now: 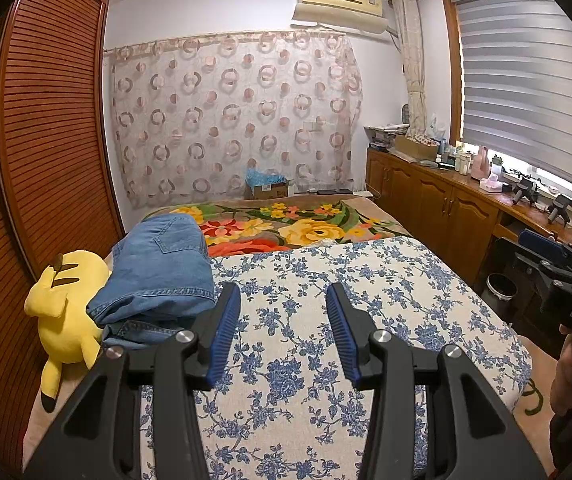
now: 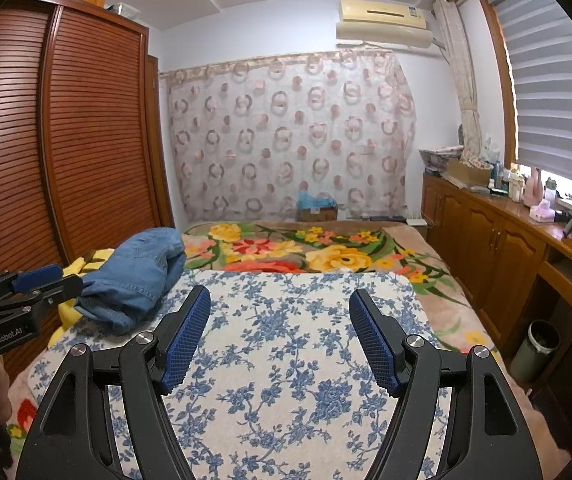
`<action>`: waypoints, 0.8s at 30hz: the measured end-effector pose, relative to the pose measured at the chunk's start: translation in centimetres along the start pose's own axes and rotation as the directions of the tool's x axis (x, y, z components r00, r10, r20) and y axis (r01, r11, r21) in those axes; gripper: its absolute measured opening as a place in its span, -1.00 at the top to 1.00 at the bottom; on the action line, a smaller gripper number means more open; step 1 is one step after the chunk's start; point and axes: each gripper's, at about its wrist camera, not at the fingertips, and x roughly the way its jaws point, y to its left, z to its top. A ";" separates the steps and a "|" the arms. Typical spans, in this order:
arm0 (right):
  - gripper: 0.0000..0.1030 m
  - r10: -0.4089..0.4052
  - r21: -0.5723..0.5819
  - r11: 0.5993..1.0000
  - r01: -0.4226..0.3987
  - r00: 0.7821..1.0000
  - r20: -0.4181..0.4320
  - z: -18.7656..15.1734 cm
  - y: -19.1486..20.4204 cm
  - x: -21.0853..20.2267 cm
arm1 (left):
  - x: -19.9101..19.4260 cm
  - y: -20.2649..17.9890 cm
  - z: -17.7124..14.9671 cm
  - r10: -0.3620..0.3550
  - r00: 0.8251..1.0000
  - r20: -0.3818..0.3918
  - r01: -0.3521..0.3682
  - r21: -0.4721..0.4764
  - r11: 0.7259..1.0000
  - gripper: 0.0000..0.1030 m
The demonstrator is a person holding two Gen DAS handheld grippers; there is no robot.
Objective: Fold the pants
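Observation:
Blue denim pants [image 1: 162, 272] lie bunched in a heap at the left edge of the bed, partly on a yellow plush toy [image 1: 62, 308]. They also show in the right wrist view [image 2: 138, 276]. My left gripper [image 1: 284, 300] is open and empty, just right of the pants, above the blue-flowered white cloth [image 1: 326, 360]. My right gripper [image 2: 280, 300] is open and empty over the same cloth [image 2: 286, 360], to the right of the pants. The left gripper also shows at the left of the right wrist view [image 2: 42, 280], and the right gripper at the right edge of the left wrist view [image 1: 558, 264].
A flowered blanket [image 1: 286, 228] covers the far half of the bed. A slatted wooden wardrobe [image 1: 46, 140] stands close on the left. Wooden cabinets [image 1: 438, 200] with bottles run along the right under the window, with a bin [image 1: 502, 286] on the floor.

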 end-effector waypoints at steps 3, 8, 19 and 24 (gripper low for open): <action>-0.44 0.001 0.000 1.000 -0.001 1.000 0.000 0.0 0.0 0.0 | 0.0 0.0 0.0 0.000 1.000 0.000 0.000 0.000 1.000 0.13; -0.44 0.001 -0.001 1.000 -0.001 1.000 -0.001 0.0 -0.1 0.0 | 0.0 0.0 0.0 0.000 1.000 0.000 0.000 -0.001 1.000 0.13; -0.44 -0.001 0.001 1.000 0.001 1.000 0.001 0.0 -0.1 0.0 | 0.0 0.1 0.0 -0.001 1.000 0.001 0.001 -0.001 1.000 0.12; -0.44 0.000 0.000 1.000 0.000 1.000 0.000 0.0 -0.2 0.0 | -0.1 0.1 0.0 -0.001 1.000 0.002 0.001 -0.001 1.000 0.12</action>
